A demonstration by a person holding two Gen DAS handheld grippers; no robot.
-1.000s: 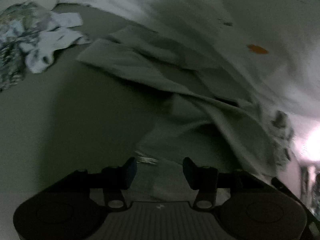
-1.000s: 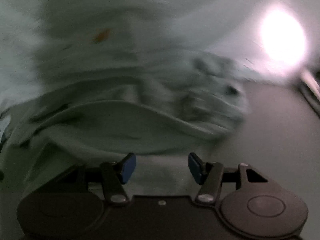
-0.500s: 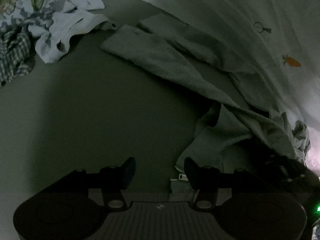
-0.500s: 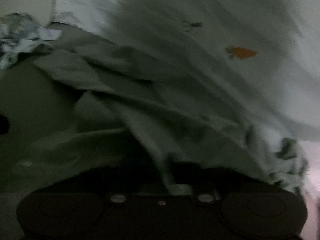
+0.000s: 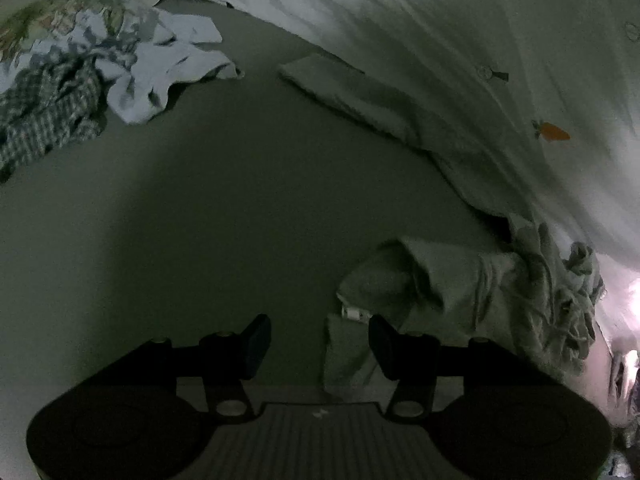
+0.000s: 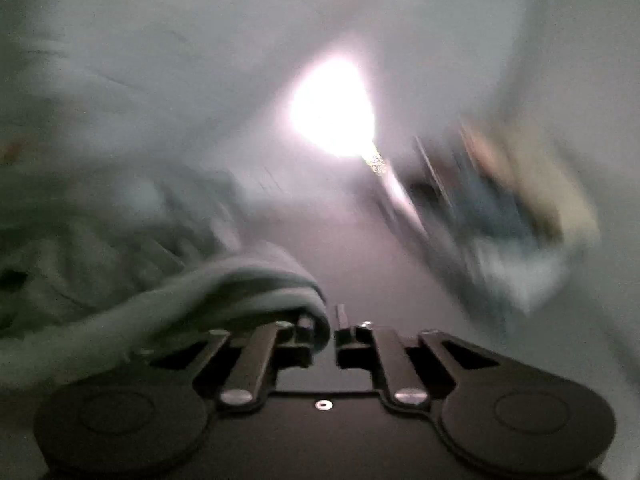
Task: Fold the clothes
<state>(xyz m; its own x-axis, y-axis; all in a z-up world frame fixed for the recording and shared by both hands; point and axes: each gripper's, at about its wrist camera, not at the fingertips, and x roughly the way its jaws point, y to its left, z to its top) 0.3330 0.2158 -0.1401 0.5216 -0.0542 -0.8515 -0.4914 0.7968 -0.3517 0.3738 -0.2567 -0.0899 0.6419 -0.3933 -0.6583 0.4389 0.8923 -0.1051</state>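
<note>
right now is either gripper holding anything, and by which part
The right gripper is shut on the grey-green garment, pinching a rolled edge of the cloth; which part of the garment that is cannot be told. The left gripper is open, holding nothing.

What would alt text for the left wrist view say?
The open left gripper hovers over a dim grey surface, beside a crumpled grey-green garment. A pile of patterned clothes lies far left.
</note>
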